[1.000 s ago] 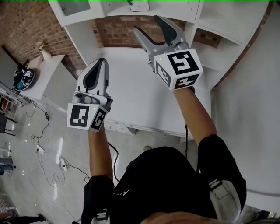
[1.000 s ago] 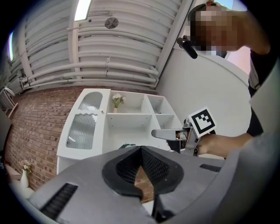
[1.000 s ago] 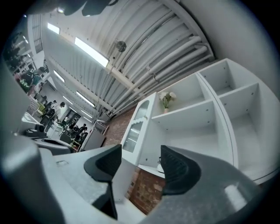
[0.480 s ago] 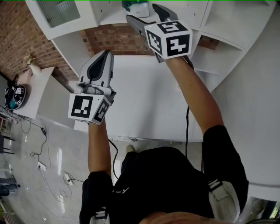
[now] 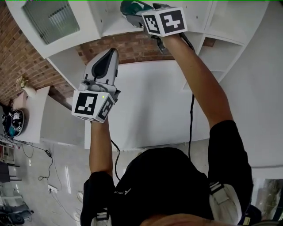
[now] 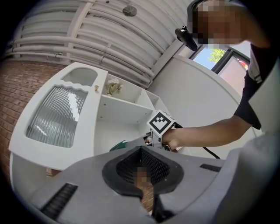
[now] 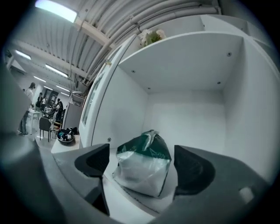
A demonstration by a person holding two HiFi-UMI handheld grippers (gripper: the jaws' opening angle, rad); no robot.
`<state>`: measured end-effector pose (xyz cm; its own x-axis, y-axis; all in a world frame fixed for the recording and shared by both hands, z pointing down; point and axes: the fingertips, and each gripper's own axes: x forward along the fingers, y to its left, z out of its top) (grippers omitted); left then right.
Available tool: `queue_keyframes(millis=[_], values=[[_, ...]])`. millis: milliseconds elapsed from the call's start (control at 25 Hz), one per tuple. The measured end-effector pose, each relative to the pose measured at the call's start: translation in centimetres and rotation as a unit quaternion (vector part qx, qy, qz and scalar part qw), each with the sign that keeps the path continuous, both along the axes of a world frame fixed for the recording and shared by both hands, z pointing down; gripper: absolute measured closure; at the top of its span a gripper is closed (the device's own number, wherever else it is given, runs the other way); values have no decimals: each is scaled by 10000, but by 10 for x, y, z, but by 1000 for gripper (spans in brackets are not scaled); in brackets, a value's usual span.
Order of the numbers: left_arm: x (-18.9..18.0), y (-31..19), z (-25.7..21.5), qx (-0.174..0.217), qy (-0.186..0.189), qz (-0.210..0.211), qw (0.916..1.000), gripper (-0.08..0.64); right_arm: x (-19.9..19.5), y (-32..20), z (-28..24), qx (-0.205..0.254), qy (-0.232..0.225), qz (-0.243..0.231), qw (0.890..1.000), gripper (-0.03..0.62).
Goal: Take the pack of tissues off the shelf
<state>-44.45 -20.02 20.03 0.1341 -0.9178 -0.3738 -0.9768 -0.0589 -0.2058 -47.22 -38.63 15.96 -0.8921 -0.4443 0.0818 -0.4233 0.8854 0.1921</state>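
The pack of tissues [image 7: 142, 175], green on top and white below, sits upright on the floor of a white shelf compartment [image 7: 192, 118]. My right gripper [image 7: 143, 162] is at the compartment's mouth. Its jaws are opening, and the pack stands between them with a gap on each side. In the head view the right gripper [image 5: 139, 15] reaches up to the pack [image 5: 131, 7] at the top edge. My left gripper [image 5: 108, 59] hangs lower left over the white tabletop, shut and empty. The left gripper view shows its closed jaws [image 6: 142, 175] and the pack's green edge [image 6: 119, 145].
The white shelf unit has several compartments, a ribbed glass door [image 5: 46, 17] at the left and a brick wall [image 5: 124, 46] behind. A white tabletop [image 5: 150, 101] lies below. A small plant [image 6: 113, 87] sits on an upper shelf. A black cable [image 5: 191, 119] trails along the right arm.
The right gripper rose and moved forward to the shelf compartment, and its jaws spread wider around the pack. The left gripper lifted slightly and stayed shut.
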Motion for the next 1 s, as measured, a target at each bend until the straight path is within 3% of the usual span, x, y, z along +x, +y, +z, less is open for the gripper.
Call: queue_keyframes(millis=[200,360,440,560,720,1000], values=[[-12,-2,6,-28,8,319,9995,561,-22,-13,9,-306,327,222,9987,145],[-23,1,11,-30,47,420,9991,561,-28,-24,17,-283,627,545,9961,147],[-28,2,12,-22,62,430,9991,561,-27,-26,18,-195,710,660,9951,162],[-32,0,14,-7,93,427,9990,561,-25,-24,20,-32,793,681,9945,246],[-23,-10,16,-43,100,467,9989,561,-22,-21,17,239,664,620,9956,322],[14,-24,17,-68,67,433,9990,561,15,-4,5,630,-63,260,9977,344]])
